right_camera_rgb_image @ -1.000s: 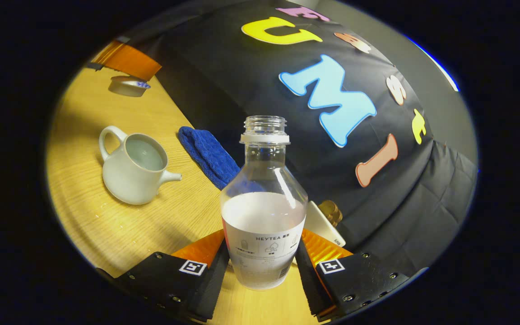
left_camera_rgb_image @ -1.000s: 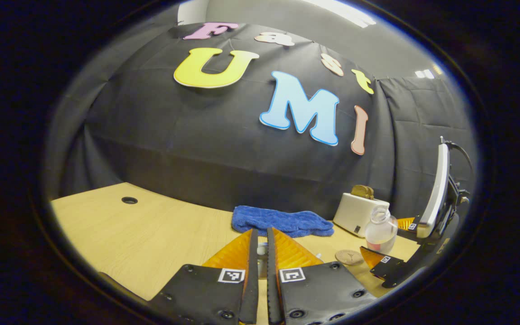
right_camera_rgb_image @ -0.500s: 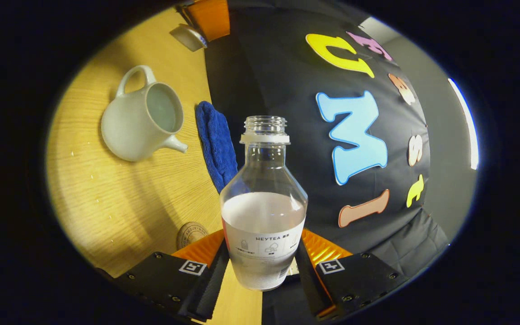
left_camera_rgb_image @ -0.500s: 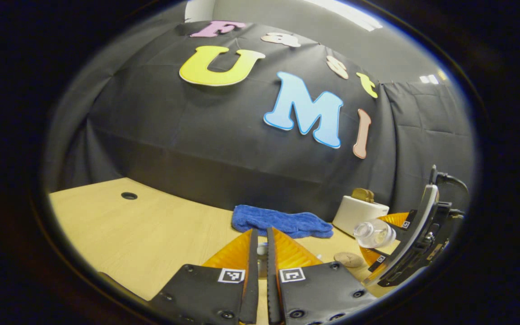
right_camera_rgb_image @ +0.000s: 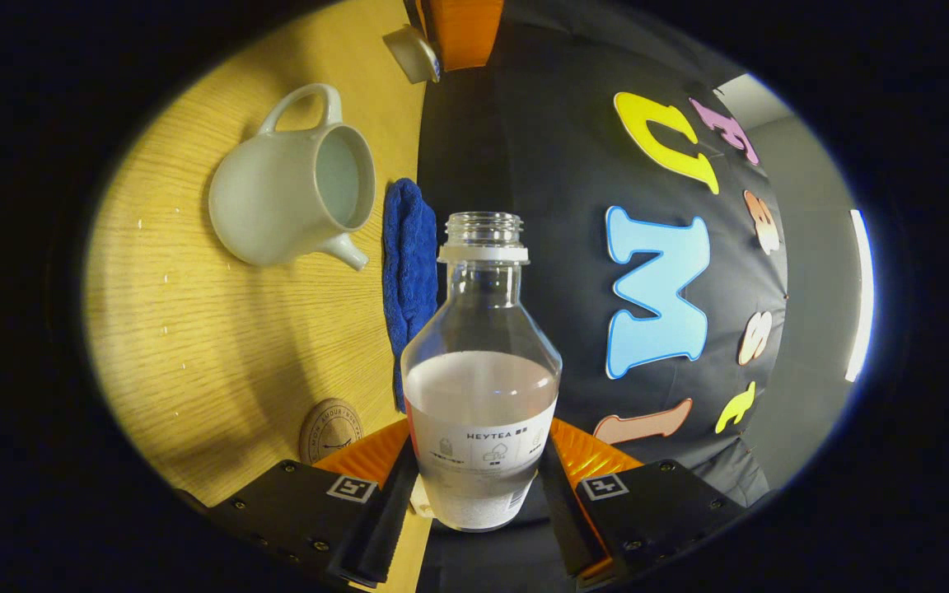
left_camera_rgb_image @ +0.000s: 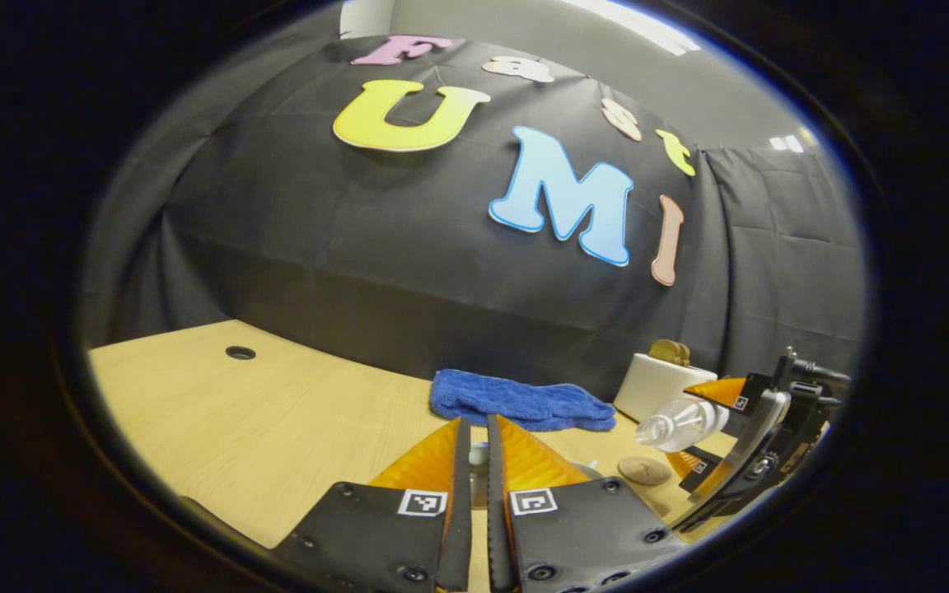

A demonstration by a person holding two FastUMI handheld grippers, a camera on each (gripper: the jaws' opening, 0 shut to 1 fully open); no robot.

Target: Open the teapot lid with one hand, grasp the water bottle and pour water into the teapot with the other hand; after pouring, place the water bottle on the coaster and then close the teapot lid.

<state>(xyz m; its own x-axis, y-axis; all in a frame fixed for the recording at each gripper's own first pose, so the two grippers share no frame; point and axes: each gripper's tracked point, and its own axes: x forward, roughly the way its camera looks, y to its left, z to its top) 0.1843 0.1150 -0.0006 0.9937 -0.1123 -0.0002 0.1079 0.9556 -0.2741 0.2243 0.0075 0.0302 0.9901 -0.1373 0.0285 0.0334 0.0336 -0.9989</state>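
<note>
One open teapot point(right_camera_rgb_image: 293, 202) stood on the table point(right_camera_rgb_image: 219, 346), and everything else lay around it. One bottle point(right_camera_rgb_image: 481, 387), uncapped and tipped on its side toward the pot, was clamped between both fingers of the right gripper point(right_camera_rgb_image: 479, 486). One coaster point(right_camera_rgb_image: 330, 430) lay near the pot, under the bottle. One blue cloth point(right_camera_rgb_image: 409, 272) lay just beyond the spout. The left gripper point(left_camera_rgb_image: 479, 469), nearly closed, pinched one lid point(left_camera_rgb_image: 479, 454), seen held above the pot in the right gripper view. One toaster point(left_camera_rgb_image: 662, 385) stood past the cloth.
</note>
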